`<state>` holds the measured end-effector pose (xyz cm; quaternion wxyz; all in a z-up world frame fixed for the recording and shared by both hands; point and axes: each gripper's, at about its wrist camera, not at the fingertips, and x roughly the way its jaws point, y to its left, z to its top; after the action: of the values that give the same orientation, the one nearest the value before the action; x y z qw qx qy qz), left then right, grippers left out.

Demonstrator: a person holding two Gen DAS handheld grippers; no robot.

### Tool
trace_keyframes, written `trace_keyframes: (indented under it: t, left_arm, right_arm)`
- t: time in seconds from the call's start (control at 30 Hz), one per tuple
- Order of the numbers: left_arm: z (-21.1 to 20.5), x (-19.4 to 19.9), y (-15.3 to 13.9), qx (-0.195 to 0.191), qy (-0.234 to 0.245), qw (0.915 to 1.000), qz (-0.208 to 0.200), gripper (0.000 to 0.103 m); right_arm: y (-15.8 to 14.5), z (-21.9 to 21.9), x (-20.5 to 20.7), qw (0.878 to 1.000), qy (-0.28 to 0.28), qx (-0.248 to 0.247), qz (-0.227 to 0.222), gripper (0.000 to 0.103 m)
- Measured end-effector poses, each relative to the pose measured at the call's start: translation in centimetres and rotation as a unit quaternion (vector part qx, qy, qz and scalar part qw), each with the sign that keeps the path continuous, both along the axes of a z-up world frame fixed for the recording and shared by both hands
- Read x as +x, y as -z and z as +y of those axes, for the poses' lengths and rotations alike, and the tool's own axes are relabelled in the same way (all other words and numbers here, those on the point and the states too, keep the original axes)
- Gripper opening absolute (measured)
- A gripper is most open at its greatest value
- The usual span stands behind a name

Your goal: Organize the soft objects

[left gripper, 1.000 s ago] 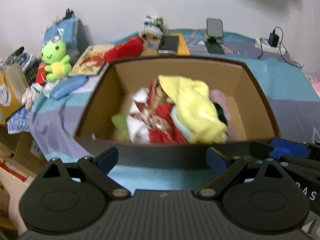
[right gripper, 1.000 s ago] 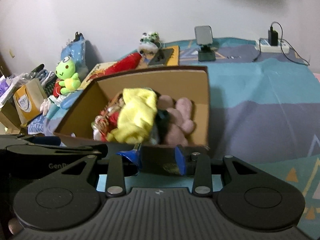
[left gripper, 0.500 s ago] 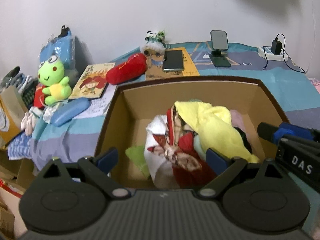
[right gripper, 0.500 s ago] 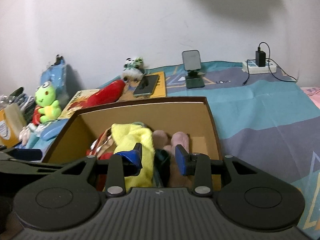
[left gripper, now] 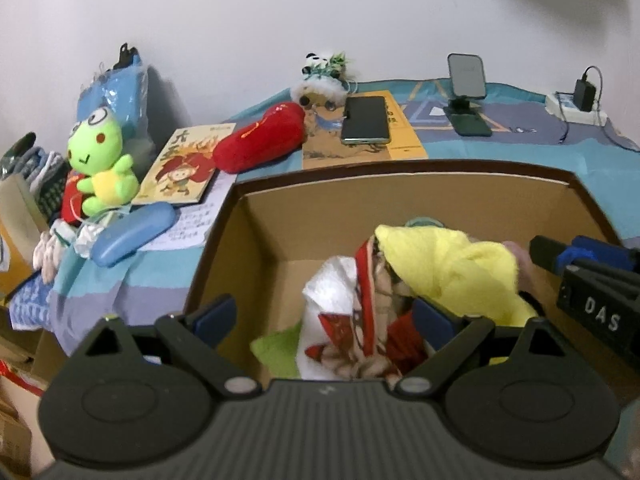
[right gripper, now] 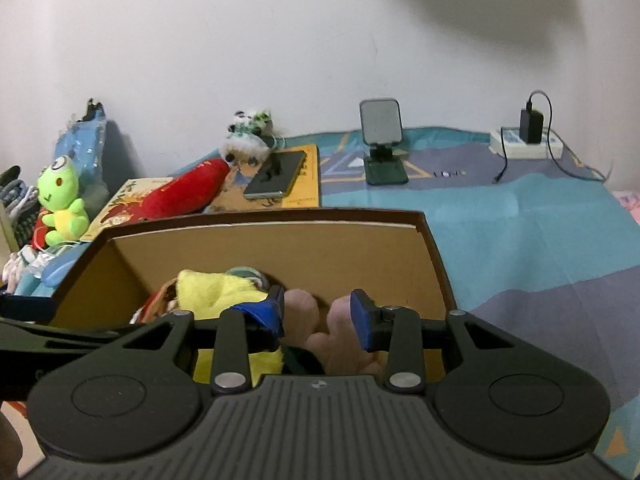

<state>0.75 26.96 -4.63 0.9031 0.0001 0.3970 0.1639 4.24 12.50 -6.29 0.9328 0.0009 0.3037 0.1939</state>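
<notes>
- Left wrist view: an open brown cardboard box point(left gripper: 280, 224) is seen on a bed covered by a teal and purple patterned sheet point(left gripper: 132, 280)
- Inside the box a heap of soft things is piled toward the right: a fuzzy yellow cloth point(left gripper: 452, 264) on top, a red and white printed fabric point(left gripper: 352, 328) beneath it, a lime green cloth point(left gripper: 280, 350) at the bottom and a pink plush point(left gripper: 520, 260) at the right edge; the box's left part is bare cardboard
- The left gripper point(left gripper: 324, 316) is held over the near rim with its blue-padded jaws wide apart, nothing clamped; the printed fabric lies between them, untouched as far as can be told
- The right gripper point(left gripper: 576, 256) is seen entering from the right, beside the yellow cloth
- Right wrist view: the right gripper point(right gripper: 318, 316) is poised over the same box point(right gripper: 280, 248), jaws partly apart around the pink plush point(right gripper: 316, 320); whether the pads press on it cannot be told
- The yellow cloth point(right gripper: 216, 288) lies just left of the plush
- Behind the box, against a white wall point(right gripper: 280, 40), a green frog plush point(right gripper: 60, 204), a red cylindrical cushion point(right gripper: 184, 194), a dark smartphone point(right gripper: 276, 174) on an orange book, a phone stand point(right gripper: 382, 140) and a white power strip point(right gripper: 524, 142) are laid out
</notes>
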Motion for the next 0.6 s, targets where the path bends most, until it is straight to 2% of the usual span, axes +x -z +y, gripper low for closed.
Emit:
trace_keyframes:
  t: [0.13, 0.3, 0.4, 0.5, 0.6]
  left_arm:
    - [0.5, 1.6, 1.2, -0.017, 0.003, 0.9998, 0.003, 0.093]
    - [0.8, 3.2, 2.0, -0.013, -0.002, 0.9999, -0.001, 0.093]
    - [1.2, 3.7, 2.8, -0.037, 0.002, 0.9992, 0.014, 0.093]
    - [0.9, 3.8, 2.9, -0.024, 0.0, 0.9996, 0.017, 0.093]
    - [1.0, 3.8, 3.0, -0.028, 0.0, 0.9994, 0.019, 0.093]
  right_arm:
    - [1.0, 0.2, 1.2, 1.0, -0.002, 0.001, 0.019, 0.02]
    - [1.9, 0.1, 2.4, 0.999, -0.011, 0.014, 0.047, 0.019]
    - [2.0, 0.1, 2.4, 0.998, -0.018, 0.021, 0.052, 0.019]
    - [2.2, -0.1, 2.6, 0.997, -0.015, 0.035, 0.06, 0.019]
    - [2.4, -0.1, 2.9, 0.997, -0.014, 0.04, 0.066, 0.019]
